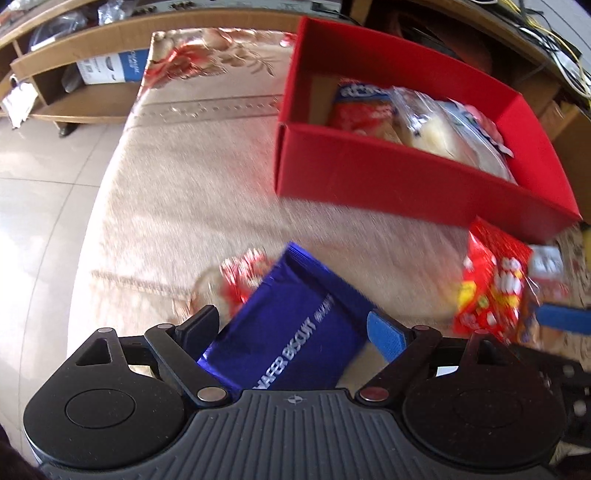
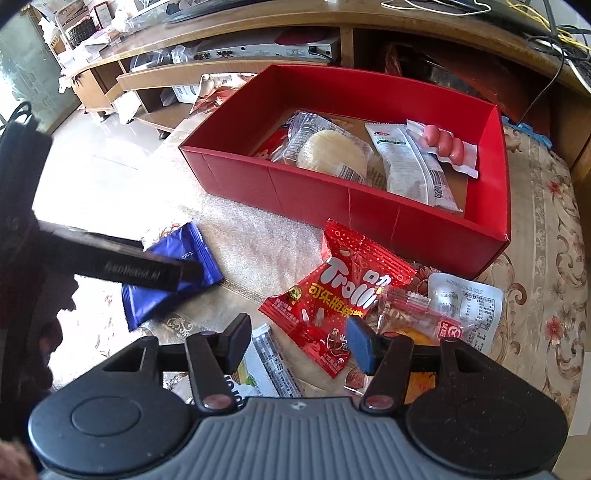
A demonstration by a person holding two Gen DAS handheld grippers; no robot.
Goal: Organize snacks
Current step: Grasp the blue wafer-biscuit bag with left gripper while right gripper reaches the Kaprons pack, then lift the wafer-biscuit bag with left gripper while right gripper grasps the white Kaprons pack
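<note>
A red box (image 1: 388, 173) (image 2: 332, 192) stands on the patterned cloth and holds several wrapped snacks, among them a round bun (image 2: 332, 151) and pink sausages (image 2: 443, 142). My left gripper (image 1: 291, 325) is shut on a blue wafer biscuit pack (image 1: 295, 325), held low over the cloth in front of the box; the pack also shows in the right wrist view (image 2: 173, 273). My right gripper (image 2: 299, 336) is open and empty above a red Trolli bag (image 2: 343, 291) (image 1: 491, 288). Small packets (image 2: 461, 306) lie right of the bag.
A white and green packet (image 2: 266, 365) lies under my right gripper. A wooden TV shelf (image 2: 258, 22) with electronics and cables runs behind the box. Tiled floor (image 1: 37, 184) lies beyond the cloth's left edge.
</note>
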